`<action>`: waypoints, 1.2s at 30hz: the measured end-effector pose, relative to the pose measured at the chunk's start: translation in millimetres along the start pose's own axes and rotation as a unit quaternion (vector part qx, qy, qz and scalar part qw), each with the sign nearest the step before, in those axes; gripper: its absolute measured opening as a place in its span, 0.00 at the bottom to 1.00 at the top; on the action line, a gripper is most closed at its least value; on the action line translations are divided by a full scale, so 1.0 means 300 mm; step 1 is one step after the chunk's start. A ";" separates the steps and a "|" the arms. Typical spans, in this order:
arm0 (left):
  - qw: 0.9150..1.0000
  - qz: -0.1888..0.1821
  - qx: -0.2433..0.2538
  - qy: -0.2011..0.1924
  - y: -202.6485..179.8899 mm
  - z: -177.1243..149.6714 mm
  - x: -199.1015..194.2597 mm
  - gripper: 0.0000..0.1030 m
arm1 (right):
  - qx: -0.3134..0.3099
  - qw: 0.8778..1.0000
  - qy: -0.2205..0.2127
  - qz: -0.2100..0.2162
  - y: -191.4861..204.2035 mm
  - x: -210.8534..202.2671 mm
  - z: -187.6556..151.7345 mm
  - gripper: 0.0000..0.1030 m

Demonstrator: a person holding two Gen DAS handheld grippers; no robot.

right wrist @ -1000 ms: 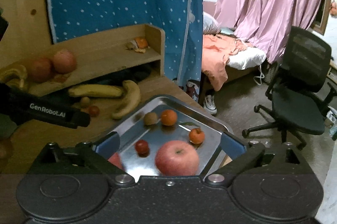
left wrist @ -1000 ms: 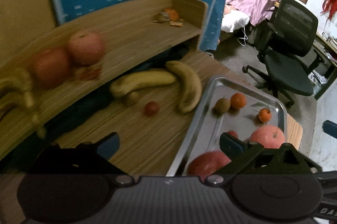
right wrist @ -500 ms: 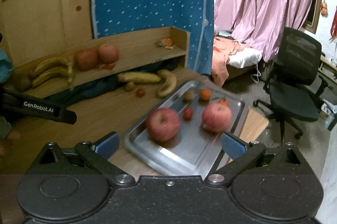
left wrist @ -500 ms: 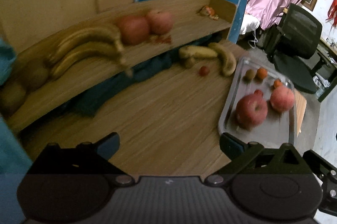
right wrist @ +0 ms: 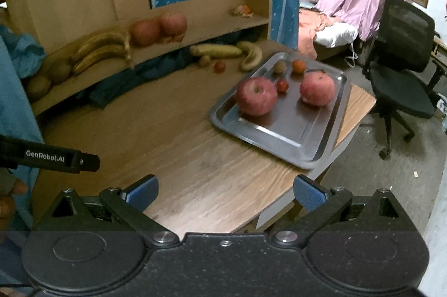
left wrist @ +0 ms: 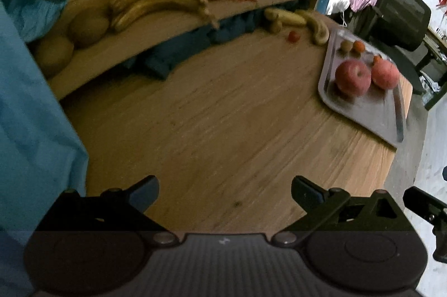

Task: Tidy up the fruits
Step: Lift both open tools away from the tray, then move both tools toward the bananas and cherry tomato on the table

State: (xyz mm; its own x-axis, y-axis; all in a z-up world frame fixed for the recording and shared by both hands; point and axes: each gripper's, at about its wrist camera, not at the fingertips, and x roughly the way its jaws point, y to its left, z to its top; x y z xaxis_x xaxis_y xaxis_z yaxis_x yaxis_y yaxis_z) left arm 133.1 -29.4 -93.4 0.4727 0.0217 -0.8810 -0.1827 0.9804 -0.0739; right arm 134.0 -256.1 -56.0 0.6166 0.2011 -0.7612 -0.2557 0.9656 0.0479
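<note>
Fingers (right wrist: 141, 192) of right gripper (right wrist: 225, 190) spread wide, holding nothing, above bare tabletop (right wrist: 167, 146); fingers (left wrist: 144, 192) of left gripper (left wrist: 225, 192) likewise spread and empty, over the same wood. Ahead on the right, metal tray (right wrist: 307, 140) at the tabletop's corner, carrying two red apples (right wrist: 256, 96) well apart, a small red fruit (right wrist: 282, 85) between them, a kiwi (right wrist: 278, 67) and an orange (right wrist: 298, 65) at the far end. Beyond the tray, two loose bananas (right wrist: 216, 50), another kiwi and another small red fruit on the tabletop. On the low shelf (right wrist: 212, 28) behind: banana bunch (right wrist: 100, 51), two more apples (right wrist: 157, 27), brown round fruits at the left end. Blue dotted cloth and pink curtain at the back, black office chair (right wrist: 399, 73) to the right
</note>
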 end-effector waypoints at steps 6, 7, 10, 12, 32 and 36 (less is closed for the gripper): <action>1.000 0.001 -0.014 0.004 0.034 -0.031 -0.012 1.00 | -0.007 1.000 0.010 0.001 0.021 -0.002 -0.016 0.99; 1.000 0.002 -0.016 0.004 0.036 -0.032 -0.013 1.00 | -0.008 1.000 0.011 0.002 0.023 -0.001 -0.016 0.99; 1.000 0.002 -0.021 0.004 0.042 -0.032 -0.020 1.00 | -0.013 1.000 0.010 0.003 0.030 -0.010 -0.013 0.99; 1.000 0.002 -0.021 0.002 0.043 -0.032 -0.026 1.00 | -0.015 1.000 0.007 0.003 0.029 -0.014 -0.004 0.99; 0.998 0.035 -0.061 -0.006 0.044 0.041 0.000 1.00 | -0.052 0.998 -0.002 0.033 -0.002 0.070 0.117 0.99; 0.996 0.048 -0.073 0.001 0.020 0.077 0.048 1.00 | -0.063 0.997 0.002 0.047 -0.042 0.137 0.161 0.99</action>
State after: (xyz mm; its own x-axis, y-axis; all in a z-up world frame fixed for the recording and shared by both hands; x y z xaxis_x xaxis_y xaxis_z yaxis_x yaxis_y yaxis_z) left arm 158.6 -18.7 -95.8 0.4451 0.1138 -0.8882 -0.3509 0.9347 -0.0561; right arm 198.5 -252.0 -56.7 0.5823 0.2890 -0.7598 -0.4035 0.9142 0.0385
